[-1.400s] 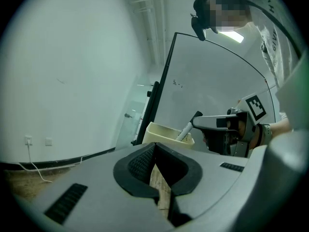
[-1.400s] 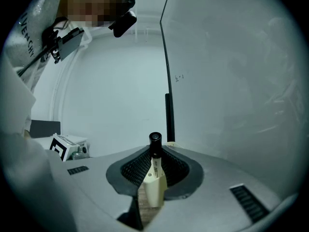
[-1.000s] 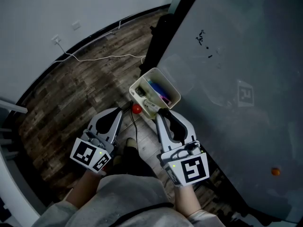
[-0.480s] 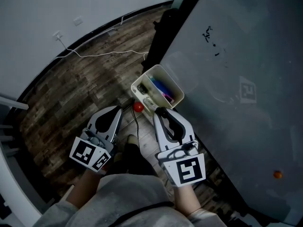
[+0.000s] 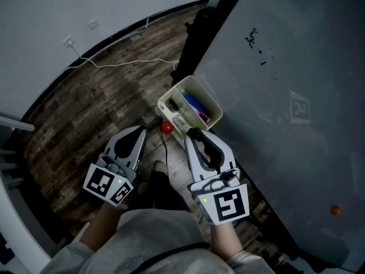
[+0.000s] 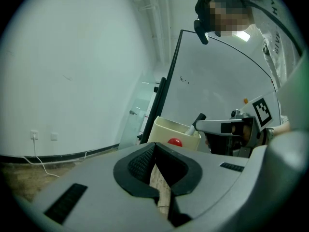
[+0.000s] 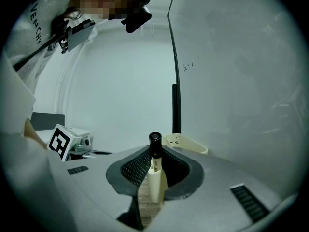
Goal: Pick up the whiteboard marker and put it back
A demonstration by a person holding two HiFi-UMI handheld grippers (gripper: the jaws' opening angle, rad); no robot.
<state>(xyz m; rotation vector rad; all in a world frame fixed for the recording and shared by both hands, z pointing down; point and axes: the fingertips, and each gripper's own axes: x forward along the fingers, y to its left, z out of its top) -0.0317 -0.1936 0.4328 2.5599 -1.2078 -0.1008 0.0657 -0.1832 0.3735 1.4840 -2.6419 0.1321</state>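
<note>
whiteboard marker (image 7: 155,164) partly hidden between the jaws; things in the cream bin (image 5: 173,91) unclear.

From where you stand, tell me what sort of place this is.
Likely an office or meeting room: a large whiteboard, a cream bin by its edge, a whiteboard marker in the right gripper, and a wood-plank floor below a white wall with a socket.

Left gripper (image 6: 155,145) jaws together; bin (image 6: 166,129) ahead.
</note>
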